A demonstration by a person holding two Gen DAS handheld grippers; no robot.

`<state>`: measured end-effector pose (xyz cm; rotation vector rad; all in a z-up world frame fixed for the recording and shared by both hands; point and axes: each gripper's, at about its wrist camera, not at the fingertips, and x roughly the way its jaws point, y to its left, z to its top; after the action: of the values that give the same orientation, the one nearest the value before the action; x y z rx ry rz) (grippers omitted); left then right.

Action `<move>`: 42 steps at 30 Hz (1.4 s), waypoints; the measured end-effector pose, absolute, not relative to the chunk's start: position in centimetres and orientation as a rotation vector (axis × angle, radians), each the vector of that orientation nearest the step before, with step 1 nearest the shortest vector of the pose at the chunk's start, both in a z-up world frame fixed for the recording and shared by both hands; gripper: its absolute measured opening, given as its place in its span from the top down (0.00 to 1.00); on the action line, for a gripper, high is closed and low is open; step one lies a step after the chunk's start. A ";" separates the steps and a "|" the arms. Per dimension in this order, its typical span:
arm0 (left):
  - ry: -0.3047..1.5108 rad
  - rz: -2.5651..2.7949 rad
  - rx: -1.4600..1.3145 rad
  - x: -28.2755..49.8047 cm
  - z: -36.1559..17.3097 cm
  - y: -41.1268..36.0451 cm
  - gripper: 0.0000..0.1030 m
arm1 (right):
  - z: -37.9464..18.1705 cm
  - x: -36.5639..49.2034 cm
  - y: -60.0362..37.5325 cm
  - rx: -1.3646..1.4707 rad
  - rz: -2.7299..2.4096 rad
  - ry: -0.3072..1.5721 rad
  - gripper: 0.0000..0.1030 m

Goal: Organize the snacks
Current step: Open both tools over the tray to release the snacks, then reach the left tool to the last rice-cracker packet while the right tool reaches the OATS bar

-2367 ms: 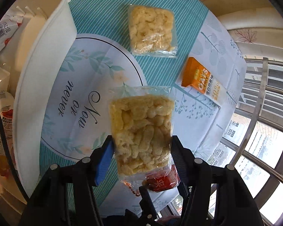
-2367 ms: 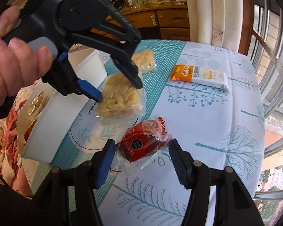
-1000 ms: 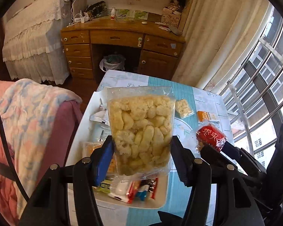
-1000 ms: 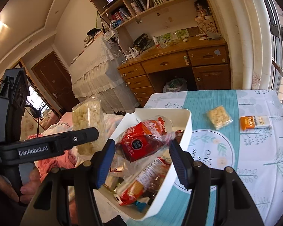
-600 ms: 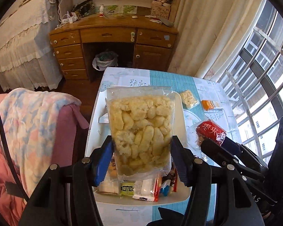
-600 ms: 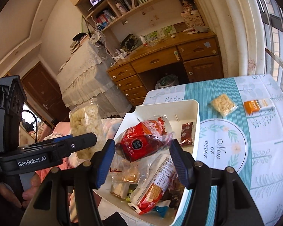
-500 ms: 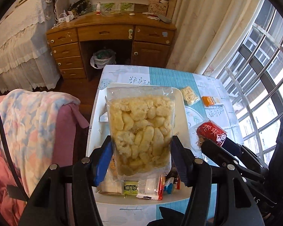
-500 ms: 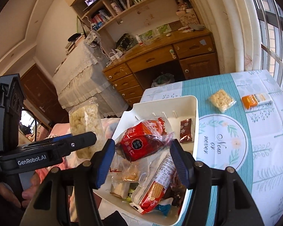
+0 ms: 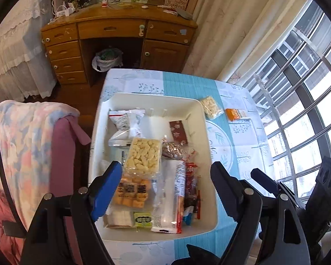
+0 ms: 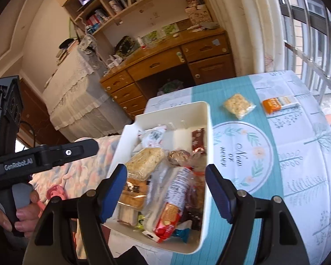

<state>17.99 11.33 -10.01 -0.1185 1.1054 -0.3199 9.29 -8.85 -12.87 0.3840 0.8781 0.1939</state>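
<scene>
Both grippers, left (image 9: 165,185) and right (image 10: 166,190), had just opened wide, empty, above the bin (image 9: 206,132). Risk: loosely heaped packets (image 9: 143,156) spilling over its rim.

The bin (image 9: 204,121) stands on the table (image 9: 187,81), packed with snacks. Right of the bin lie a puffed-snack packet (image 9: 211,107) and, farther right, a small box (image 9: 236,114).

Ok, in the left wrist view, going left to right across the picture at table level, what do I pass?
Pink and blue blanket → white bin → clear pack of puffed snacks on the table → orange packet → window bars.
</scene>
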 end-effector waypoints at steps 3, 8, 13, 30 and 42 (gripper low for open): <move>1.122 -0.339 -0.119 18.5 -10.0 9.7 0.21 | -12.9 9.5 -11.0 0.396 0.139 0.897 0.28; 1.182 -0.367 -0.157 20.0 -10.0 6.0 0.21 | -13.3 10.1 -15.8 0.434 0.044 0.941 0.28; 1.218 -0.359 -0.163 21.8 -10.5 2.0 0.21 | -13.9 11.5 -21.2 0.517 -0.038 0.987 0.28; 1.510 -0.204 -0.281 30.7 -18.6 -10.5 0.21 | -22.0 22.0 -35.5 0.930 -0.150 1.220 0.28; 1.558 -0.018 -0.336 37.4 -24.0 -13.1 0.21 | -27.1 30.0 -39.6 1.002 -0.235 1.327 0.28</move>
<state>37.39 -13.12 -24.02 -0.3362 1.5581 -0.0180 29.97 -39.61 -27.15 1.0021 1.3267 -0.2352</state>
